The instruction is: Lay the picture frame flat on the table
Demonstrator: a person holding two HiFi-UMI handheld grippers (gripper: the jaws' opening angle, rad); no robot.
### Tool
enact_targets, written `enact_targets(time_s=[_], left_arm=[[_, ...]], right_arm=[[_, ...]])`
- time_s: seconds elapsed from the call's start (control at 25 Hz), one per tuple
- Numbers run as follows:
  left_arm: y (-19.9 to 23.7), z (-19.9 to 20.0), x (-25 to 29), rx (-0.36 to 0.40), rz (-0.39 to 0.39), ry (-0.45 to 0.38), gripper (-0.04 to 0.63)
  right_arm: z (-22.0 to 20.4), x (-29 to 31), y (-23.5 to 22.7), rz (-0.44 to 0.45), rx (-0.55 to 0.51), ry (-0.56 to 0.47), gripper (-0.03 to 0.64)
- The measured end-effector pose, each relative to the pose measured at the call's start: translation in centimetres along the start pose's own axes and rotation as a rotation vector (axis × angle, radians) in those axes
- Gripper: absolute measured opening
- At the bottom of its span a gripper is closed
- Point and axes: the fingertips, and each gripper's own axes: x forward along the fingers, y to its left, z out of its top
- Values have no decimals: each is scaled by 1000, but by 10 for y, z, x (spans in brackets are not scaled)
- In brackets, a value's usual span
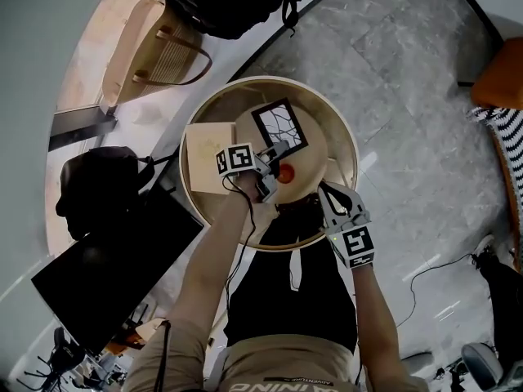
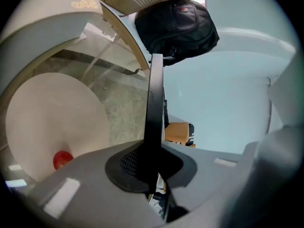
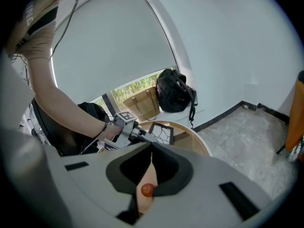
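The black picture frame [image 1: 279, 127], with a branching-line picture in it, stands tilted on the round wooden table [image 1: 339, 129]. My left gripper [image 1: 271, 155] is shut on the frame's near edge. In the left gripper view the frame [image 2: 155, 103] runs edge-on up from between the jaws. In the right gripper view the frame [image 3: 161, 133] is seen beyond the left gripper [image 3: 124, 123]. My right gripper [image 1: 329, 196] hangs over the table's front rim, jaws together and holding nothing. A small red ball [image 1: 286, 172] lies on the table between the two grippers.
A tan square board [image 1: 206, 158] lies flat on the table's left part. A black backpack [image 1: 229, 2] and a woven tan bag [image 1: 159, 51] sit on the ledge behind. A black bag [image 1: 98, 186] and a dark panel [image 1: 114, 268] are at the left, an orange seat [image 1: 502, 76] at the right.
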Motion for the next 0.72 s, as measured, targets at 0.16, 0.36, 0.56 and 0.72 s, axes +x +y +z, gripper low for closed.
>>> enact_targets(time_s=[0.16,0.36,0.56,0.72], left_arm=[[-3,0,0,110,58,-1,144],[5,4,-6,281,219,-39,225],[20,6,-18,450,448,-87,270],[32,11,-25,452,512,-134,282]], right_arm=[[-1,3,8,14,-4,-21,8],[-9,2,20,41,-11,-5,8],[-17,1,27,56,-1,9,8],[-24,0,32,70,4,18,8]])
